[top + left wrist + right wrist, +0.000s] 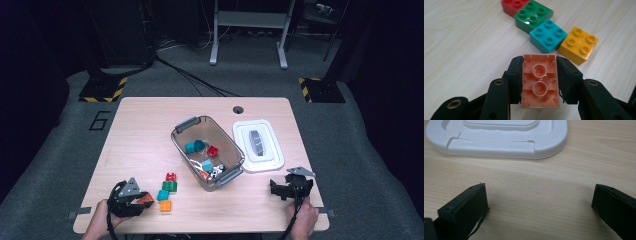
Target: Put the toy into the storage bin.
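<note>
My left gripper (539,75) is shut on an orange brick (539,80), held with its hollow underside facing the camera; both pads press its long sides. In the high view that gripper (142,199) sits at the table's front left with the orange brick (145,199) in it. Just beyond lie a red brick (512,5), a green brick (533,15), a teal brick (548,35) and a yellow brick (578,45) in a row. My right gripper (539,202) stands open over bare wood, at the front right (281,189).
A clear plastic bin (186,145) with grey handles holds several bricks at mid-table. Its white lid (257,145) lies to the right, and its near edge (499,142) lies just ahead of the right gripper. A cable hole (238,109) is at the back.
</note>
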### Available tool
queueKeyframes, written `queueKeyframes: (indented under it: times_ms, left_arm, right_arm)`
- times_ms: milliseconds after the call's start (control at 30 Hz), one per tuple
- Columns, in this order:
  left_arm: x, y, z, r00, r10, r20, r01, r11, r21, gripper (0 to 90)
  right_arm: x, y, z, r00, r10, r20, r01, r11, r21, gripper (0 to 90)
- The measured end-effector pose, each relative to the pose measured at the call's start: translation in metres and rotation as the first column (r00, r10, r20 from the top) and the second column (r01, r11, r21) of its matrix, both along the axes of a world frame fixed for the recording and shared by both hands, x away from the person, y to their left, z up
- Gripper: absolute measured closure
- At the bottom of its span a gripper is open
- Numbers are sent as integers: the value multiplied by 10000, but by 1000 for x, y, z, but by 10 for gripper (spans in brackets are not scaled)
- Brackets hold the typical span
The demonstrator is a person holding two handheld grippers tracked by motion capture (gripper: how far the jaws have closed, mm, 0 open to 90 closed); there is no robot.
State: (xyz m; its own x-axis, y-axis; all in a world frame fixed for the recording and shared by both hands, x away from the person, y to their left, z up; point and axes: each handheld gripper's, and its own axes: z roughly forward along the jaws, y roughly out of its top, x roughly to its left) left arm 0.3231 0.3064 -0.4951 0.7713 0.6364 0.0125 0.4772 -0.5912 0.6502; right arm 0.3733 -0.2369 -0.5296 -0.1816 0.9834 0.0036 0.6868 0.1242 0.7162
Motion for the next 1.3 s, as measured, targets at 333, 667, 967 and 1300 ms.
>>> queueKeyframes:
  times_ms: [333, 667, 967, 1300]
  left_arm:
    - [24, 12, 25, 9975, 659, 260, -651, 9974, -296, 590]
    - [49, 11, 55, 9953, 745, 614, -723, 9967, -366, 590]
    - [65, 1, 81, 9933, 663, 944, -635, 9974, -327, 590]
    - [82, -12, 113, 9888, 446, 1426, -402, 9986, -334, 590]
  right_arm:
    - [0, 0, 0, 10000, 0, 2, 0, 10000, -2, 0]
    - [0, 0, 0, 10000, 1, 0, -1, 10000, -3, 0]
    - [0, 0, 0, 10000, -7, -1, 7, 10000, 3, 0]
    - [0, 0, 0, 10000, -4, 1, 4, 10000, 3, 0]
